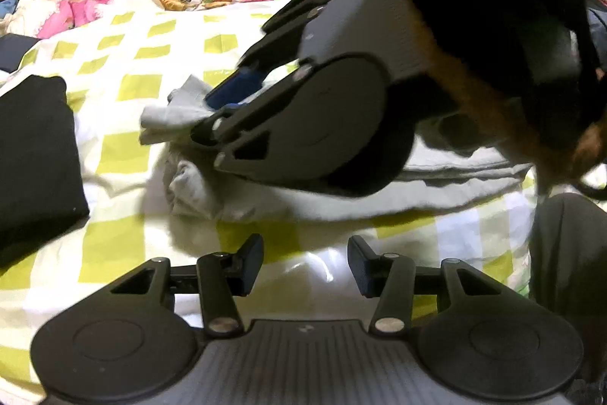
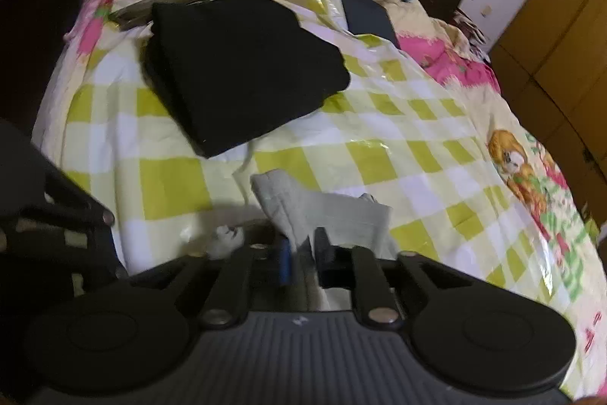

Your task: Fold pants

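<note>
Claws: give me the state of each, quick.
Left claw: open, holding nothing.
Right claw: closed on the grey pants.

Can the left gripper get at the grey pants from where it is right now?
Probably yes. The left gripper is open just short of the grey pants, with only bare sheet between. The right gripper holds a higher fold, not that near edge.

Both wrist views look low, close across the checkered bedspread (image 1: 125,154).
</note>
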`<state>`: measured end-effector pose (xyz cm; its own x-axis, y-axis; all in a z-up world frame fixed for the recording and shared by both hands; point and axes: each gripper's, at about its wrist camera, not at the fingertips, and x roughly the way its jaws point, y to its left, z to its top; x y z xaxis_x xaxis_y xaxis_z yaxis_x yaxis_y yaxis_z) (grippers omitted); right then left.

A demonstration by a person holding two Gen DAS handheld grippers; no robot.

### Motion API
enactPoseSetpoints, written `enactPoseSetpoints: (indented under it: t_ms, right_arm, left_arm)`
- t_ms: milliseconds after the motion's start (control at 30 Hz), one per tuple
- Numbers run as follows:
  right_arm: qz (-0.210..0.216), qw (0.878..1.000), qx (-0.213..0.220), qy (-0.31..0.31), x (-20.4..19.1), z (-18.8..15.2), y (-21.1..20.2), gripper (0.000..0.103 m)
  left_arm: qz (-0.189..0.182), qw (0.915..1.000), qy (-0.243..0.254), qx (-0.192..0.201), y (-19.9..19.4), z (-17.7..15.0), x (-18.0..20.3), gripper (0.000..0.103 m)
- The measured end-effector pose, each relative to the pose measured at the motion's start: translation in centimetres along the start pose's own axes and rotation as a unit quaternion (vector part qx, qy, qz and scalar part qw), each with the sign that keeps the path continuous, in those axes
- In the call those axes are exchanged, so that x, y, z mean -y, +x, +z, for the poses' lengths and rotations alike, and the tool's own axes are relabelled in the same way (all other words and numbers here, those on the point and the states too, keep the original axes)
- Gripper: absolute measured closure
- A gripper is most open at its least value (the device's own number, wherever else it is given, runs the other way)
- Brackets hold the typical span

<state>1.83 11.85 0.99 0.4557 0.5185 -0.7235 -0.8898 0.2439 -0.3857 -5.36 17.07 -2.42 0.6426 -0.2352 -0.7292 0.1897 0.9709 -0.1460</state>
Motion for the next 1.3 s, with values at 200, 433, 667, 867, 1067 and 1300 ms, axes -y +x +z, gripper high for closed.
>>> enactPoseSetpoints:
  t_ms: [200, 433, 667, 867, 1067, 1300]
  right_arm:
    - [0.013, 0.995, -0.015, 0.098, 2.6, -2.6, -2.5, 0.076]
    - [-0.021, 0.951, -0.051, 0.303, 8.4, -11.4, -8.1, 0.070]
    - [-0.107, 0.900, -0.046, 0.421, 14.2, -18.8, -8.8, 0.070]
    - [-0.105, 0.872, -0.039, 0.477, 18.7, -22.5, -4.1, 0.070]
    - [-0.130, 0.850, -0.035, 0.509, 21.0, -26.1, -3.1, 0.070]
    - [-0.138, 0.853, -0.027, 0.503, 20.2, -27.2, -6.1, 0.070]
  left_arm:
    - [0.008, 0.9999, 0.003, 0.011, -0.5, 1.3, -0.2, 0.042]
    - [0.005, 0.9988, 0.032, 0.037, -2.3, 4.1, 0.9, 0.041]
    - [-0.019, 0.9975, 0.050, 0.047, 2.0, 8.3, 3.8, 0.035]
    - [-0.023, 0.9964, 0.081, 0.004, 8.9, 10.7, 7.6, 0.035]
    - [0.005, 0.9918, 0.112, -0.061, 12.5, 9.3, 8.9, 0.034]
    - [0.019, 0.9900, 0.129, -0.052, 11.0, 9.5, 11.5, 0.034]
